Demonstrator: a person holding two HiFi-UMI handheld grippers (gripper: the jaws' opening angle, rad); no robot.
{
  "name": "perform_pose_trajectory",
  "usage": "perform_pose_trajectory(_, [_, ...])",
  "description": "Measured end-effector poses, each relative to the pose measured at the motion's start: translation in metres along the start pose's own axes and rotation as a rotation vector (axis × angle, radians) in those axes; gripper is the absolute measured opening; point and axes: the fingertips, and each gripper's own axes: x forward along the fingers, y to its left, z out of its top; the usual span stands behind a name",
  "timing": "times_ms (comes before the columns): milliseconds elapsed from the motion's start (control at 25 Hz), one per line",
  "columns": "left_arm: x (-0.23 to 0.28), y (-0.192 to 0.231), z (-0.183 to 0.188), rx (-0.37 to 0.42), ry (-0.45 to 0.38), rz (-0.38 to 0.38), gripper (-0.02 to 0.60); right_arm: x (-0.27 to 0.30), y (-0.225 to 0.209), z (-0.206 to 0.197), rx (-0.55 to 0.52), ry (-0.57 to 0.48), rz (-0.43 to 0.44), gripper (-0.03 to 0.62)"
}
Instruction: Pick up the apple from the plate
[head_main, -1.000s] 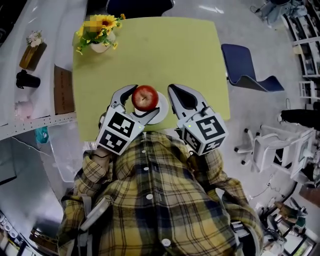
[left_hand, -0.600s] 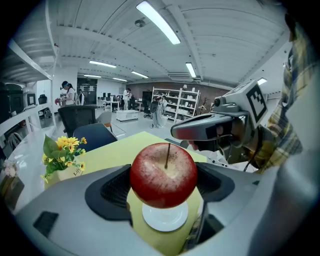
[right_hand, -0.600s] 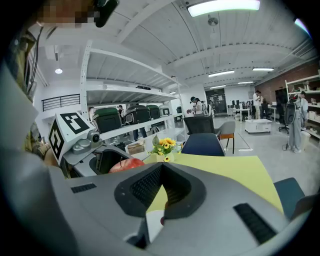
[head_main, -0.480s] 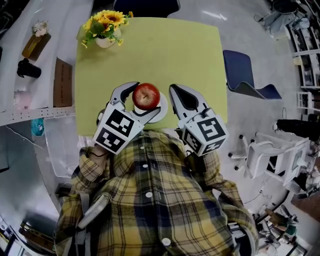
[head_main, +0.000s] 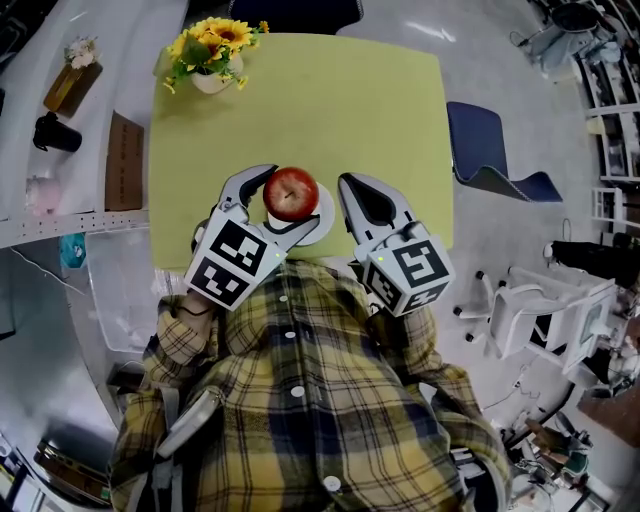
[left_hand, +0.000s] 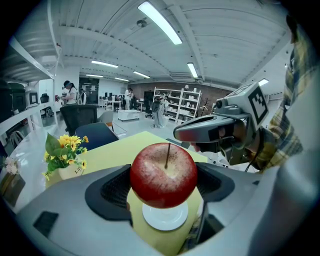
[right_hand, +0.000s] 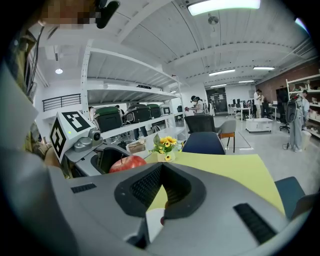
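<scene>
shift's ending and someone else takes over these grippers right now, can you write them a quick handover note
Left gripper: shut on the apple, with a pad on each side of it.
Right gripper: shut and empty, to the right of the plate.
Apple: over the white plate, near the front edge of the yellow table. It looks barely clear of the plate, but I cannot be sure.
Done: apple gripped.
To do: lift it well clear of the plate.

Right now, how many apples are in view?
1. The apple is between the jaws of the left gripper, which are closed on it, over the plate. No other apple shows, and none seems hidden.
</scene>
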Motion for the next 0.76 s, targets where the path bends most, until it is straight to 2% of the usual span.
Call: perform_pose_trajectory(760, [0.0059,0.0025,-0.0004,-0.003,0.006,-0.022,0.408,0.0086,-0.0036,-0.0023,0.002,0.021,0.007,-0.003])
